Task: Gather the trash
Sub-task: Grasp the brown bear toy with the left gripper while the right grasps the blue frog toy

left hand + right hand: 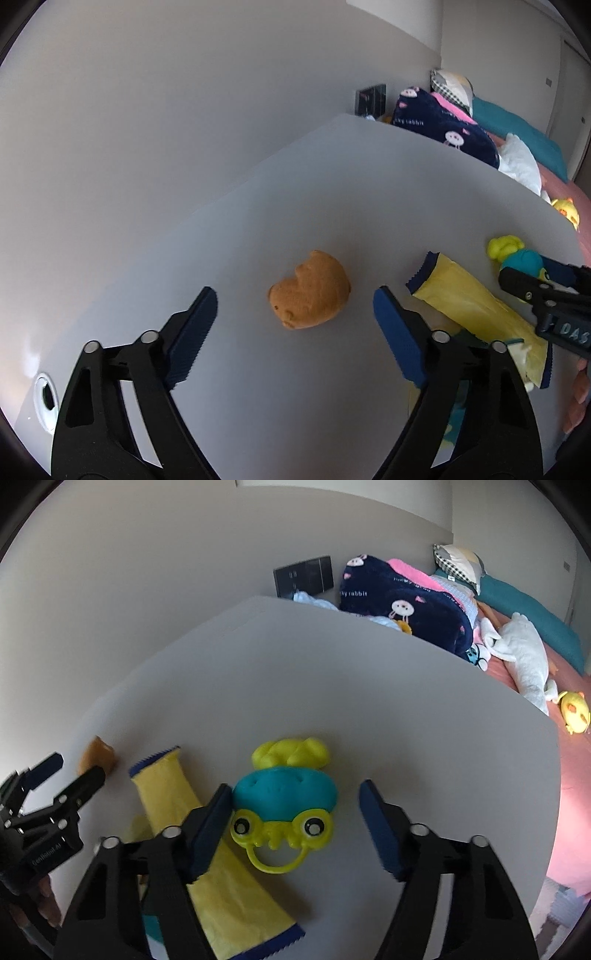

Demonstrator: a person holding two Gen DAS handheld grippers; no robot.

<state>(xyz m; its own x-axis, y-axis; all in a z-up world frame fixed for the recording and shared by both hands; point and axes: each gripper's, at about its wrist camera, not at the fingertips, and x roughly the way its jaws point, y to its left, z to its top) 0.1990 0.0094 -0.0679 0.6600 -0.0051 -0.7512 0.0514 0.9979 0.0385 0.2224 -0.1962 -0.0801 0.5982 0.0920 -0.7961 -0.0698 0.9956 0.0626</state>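
Yellow wrapper (476,306), likely trash: flat on worktop (332,184), lower right of left view. Orange bun-like lump (309,290): centre, between left gripper (295,328) fingers, spread, untouched. Frog toy (284,805): bracketed by right gripper (291,823), fingers apart, apparently lining up to grasp.

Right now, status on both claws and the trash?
Left claw open, straddling orange toy, no contact. Right claw open around frog toy, left pad close. Yellow wrapper flat on table between them, partly under right claw.
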